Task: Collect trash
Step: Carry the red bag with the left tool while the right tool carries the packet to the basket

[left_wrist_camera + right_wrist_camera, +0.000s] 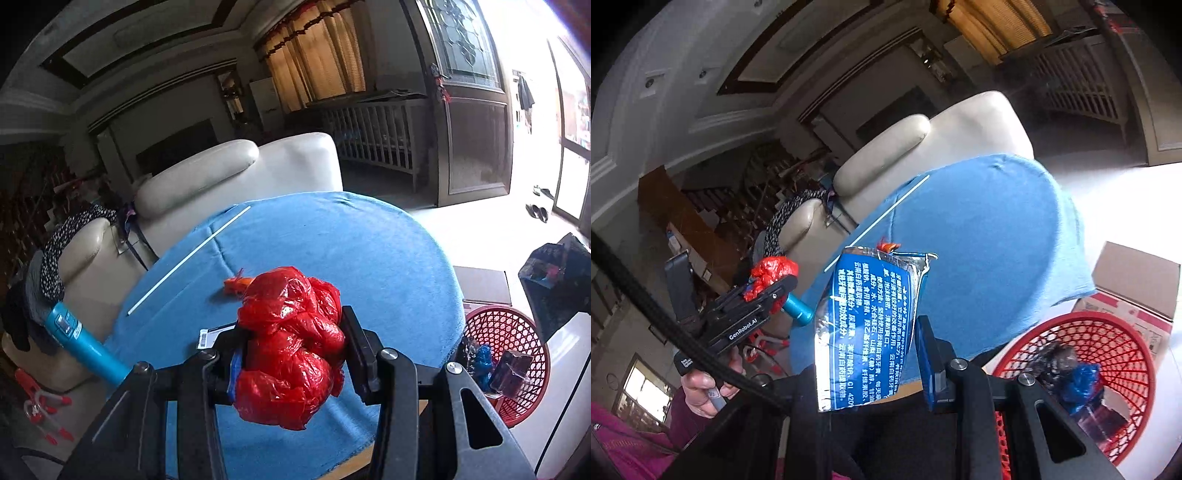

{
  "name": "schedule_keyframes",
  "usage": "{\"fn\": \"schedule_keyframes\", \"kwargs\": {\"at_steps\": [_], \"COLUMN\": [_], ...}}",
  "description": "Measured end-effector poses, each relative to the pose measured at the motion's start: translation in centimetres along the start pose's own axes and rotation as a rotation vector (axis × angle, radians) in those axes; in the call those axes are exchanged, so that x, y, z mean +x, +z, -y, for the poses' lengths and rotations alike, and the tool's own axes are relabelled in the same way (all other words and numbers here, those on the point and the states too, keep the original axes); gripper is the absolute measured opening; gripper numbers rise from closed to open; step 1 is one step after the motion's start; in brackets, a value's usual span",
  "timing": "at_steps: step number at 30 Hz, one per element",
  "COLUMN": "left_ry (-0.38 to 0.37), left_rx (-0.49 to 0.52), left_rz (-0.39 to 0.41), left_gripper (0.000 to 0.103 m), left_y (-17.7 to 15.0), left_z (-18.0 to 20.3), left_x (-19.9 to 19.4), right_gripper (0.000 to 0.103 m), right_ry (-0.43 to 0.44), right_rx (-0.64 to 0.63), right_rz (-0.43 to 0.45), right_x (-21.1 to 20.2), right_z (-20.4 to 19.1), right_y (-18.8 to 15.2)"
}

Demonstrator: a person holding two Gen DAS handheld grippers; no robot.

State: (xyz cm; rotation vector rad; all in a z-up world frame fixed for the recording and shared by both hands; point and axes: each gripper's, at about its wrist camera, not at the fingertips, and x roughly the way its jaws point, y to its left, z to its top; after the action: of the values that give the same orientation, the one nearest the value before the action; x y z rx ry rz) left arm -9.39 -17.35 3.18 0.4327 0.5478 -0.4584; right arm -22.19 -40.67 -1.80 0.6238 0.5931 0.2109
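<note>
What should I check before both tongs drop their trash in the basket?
1. Left tongs shut on red bag: ok.
2. Right tongs shut on blue box: ok.
3. Basket within view, beside the table: ok.
4. Room left in basket: ok, only a few items lie inside.
5. Right tongs over basket: not ok, box is to the side of the rim.
6. Table finished: not ok, orange scrap and white stick remain.
</note>
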Motion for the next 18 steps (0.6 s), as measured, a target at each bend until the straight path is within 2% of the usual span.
{"fn": "schedule_keyframes", "kwargs": {"at_steps": [18], "left_ry": [-0.026], "left_rx": [0.133], "left_rz": [0.033], "left_gripper": [0.047], "left_y": [2.1], "left_z": [6.0], "left_x": [-1.1], "right_gripper": [0.026], "right_ry": [-0.074], "right_rx": [0.053], "right_rz": [0.083], "right_x": [-4.5], "right_z": [3.8], "right_y": [-0.4]}}
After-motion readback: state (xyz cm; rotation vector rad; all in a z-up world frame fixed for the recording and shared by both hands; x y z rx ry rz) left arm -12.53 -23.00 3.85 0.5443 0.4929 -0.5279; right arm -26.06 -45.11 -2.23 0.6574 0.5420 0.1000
